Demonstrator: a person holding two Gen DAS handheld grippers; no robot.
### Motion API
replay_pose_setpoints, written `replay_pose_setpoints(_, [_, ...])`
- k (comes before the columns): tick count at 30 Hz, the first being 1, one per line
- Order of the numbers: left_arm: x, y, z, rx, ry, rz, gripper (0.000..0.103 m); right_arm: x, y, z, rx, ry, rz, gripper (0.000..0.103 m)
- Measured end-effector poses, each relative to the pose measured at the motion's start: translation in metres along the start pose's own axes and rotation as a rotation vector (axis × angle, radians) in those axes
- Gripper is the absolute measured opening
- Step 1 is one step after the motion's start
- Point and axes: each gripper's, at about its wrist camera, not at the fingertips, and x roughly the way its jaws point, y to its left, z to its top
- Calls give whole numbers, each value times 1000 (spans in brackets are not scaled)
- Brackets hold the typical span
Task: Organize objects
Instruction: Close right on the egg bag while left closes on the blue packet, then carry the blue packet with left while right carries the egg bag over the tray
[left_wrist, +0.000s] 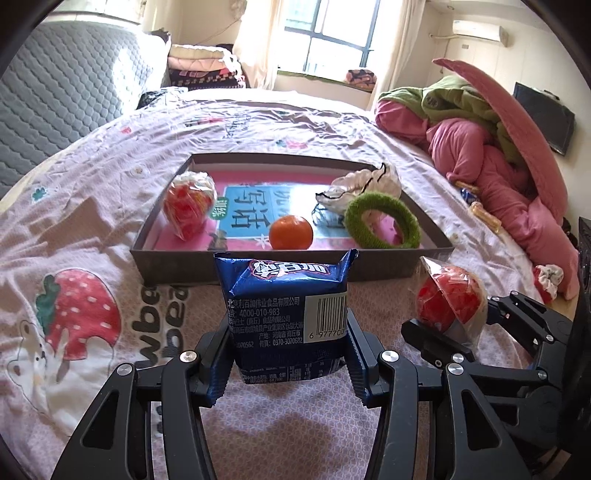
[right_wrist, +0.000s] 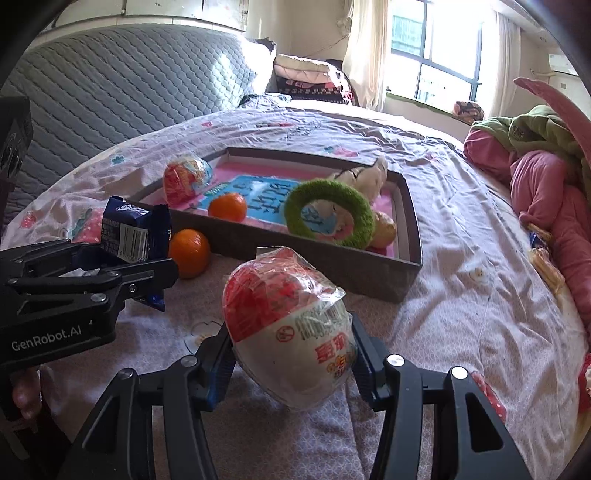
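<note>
Blue crinkly snack packet (left_wrist: 286, 317) clamped in my left gripper (left_wrist: 288, 350) and a wrapped egg-shaped toy (right_wrist: 291, 332) in my right gripper (right_wrist: 293, 354), both short of the tray (left_wrist: 288, 264) ahead; slick film may slip, dropping either onto the bed (left_wrist: 92, 206).

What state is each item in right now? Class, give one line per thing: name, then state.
blue snack packet: upright, clamped in left gripper, outside the box.
wrapped egg toy: clamped in right gripper, outside the box.
shallow box: open, partly filled.
second egg toy: in the box.
orange: in the box.
green ring: in the box.
loose orange: on the bed, outside the box.
</note>
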Motion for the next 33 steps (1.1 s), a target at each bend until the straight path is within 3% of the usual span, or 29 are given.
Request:
replay_pose_setpoints(19, [-28,23,20,-13,-86,19,54,-25,5,35,75,-149,32,55])
replay_pose_setpoints(33, [-32,24,40,26,-134,48,54,-30,11,56,78,-241,-5,55])
